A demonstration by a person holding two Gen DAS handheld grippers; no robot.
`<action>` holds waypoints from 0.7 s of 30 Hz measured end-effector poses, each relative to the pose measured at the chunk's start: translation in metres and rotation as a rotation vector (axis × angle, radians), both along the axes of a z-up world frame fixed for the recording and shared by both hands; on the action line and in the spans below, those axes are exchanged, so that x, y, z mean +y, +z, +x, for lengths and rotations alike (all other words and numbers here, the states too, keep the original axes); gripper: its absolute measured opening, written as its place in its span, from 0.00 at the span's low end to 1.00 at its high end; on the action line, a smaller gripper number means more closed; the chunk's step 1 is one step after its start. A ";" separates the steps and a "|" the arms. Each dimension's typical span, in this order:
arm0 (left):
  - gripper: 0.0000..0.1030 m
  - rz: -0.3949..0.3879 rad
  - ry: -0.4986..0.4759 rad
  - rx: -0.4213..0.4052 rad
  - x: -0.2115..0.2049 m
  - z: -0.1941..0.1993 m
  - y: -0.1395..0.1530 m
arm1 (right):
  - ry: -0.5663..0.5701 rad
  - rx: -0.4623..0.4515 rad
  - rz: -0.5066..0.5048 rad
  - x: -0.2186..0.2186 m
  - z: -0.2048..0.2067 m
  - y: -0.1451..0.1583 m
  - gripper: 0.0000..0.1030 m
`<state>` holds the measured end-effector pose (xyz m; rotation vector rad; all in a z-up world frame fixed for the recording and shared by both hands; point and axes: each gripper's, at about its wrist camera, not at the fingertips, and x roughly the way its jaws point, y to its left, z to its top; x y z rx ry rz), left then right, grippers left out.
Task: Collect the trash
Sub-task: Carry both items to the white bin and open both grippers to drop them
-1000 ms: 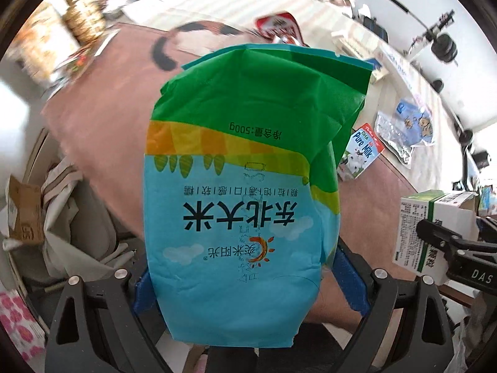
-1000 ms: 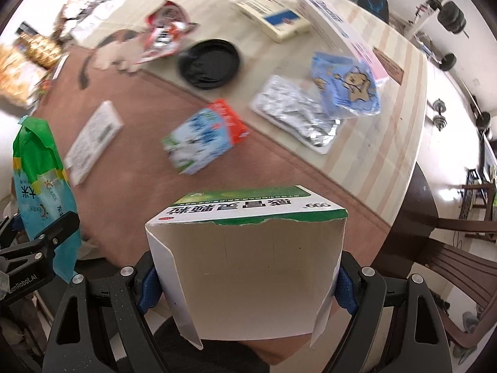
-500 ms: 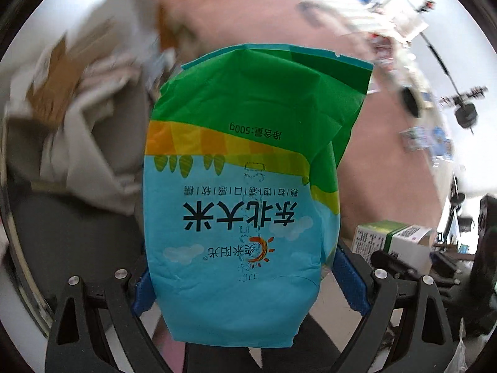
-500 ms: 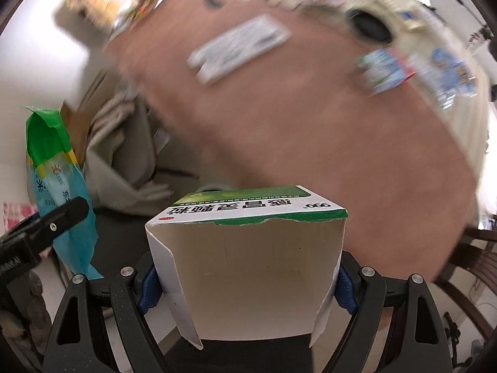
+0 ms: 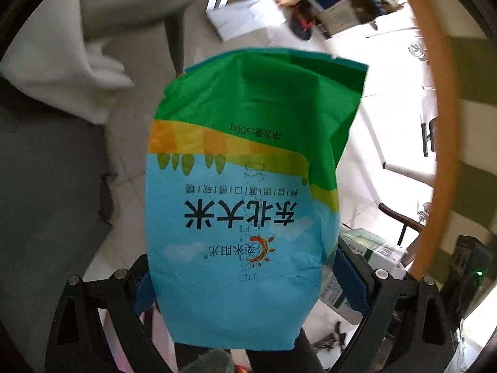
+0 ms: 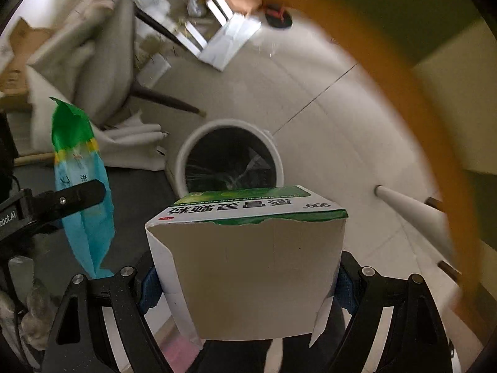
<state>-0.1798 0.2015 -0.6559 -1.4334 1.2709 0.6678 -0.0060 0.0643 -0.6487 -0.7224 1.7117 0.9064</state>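
My left gripper (image 5: 245,292) is shut on an empty blue, yellow and green rice bag (image 5: 245,192), held upright above the floor. The bag also shows at the left of the right wrist view (image 6: 80,192). My right gripper (image 6: 248,283) is shut on a torn white and green medicine box (image 6: 248,258). The box also shows at the lower right of the left wrist view (image 5: 366,251). A white round trash bin (image 6: 276,152) with a dark liner stands on the floor just beyond the box.
The brown table edge (image 6: 413,99) curves across the right, with a white table leg (image 6: 403,202) under it. A chair draped in pale cloth (image 6: 93,62) stands at the left. White paper (image 6: 230,40) lies on the tiled floor behind.
Both grippers have swung away from the table top and down toward the floor, each still holding its item. The trash bin has come into the right wrist view.
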 end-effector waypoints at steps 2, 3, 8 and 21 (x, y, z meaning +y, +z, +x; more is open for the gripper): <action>0.94 -0.031 0.033 -0.008 0.002 -0.008 -0.034 | 0.009 0.027 -0.022 0.002 -0.006 -0.047 0.86; 0.94 -0.030 0.045 -0.012 0.003 -0.013 -0.045 | 0.009 0.035 -0.025 0.000 -0.006 -0.058 0.86; 0.95 0.009 0.032 0.041 -0.005 -0.019 -0.070 | 0.026 0.117 -0.016 -0.004 -0.017 -0.117 1.00; 0.95 0.241 -0.066 0.346 -0.034 -0.043 -0.034 | 0.160 -0.139 -0.107 -0.005 -0.019 -0.111 1.00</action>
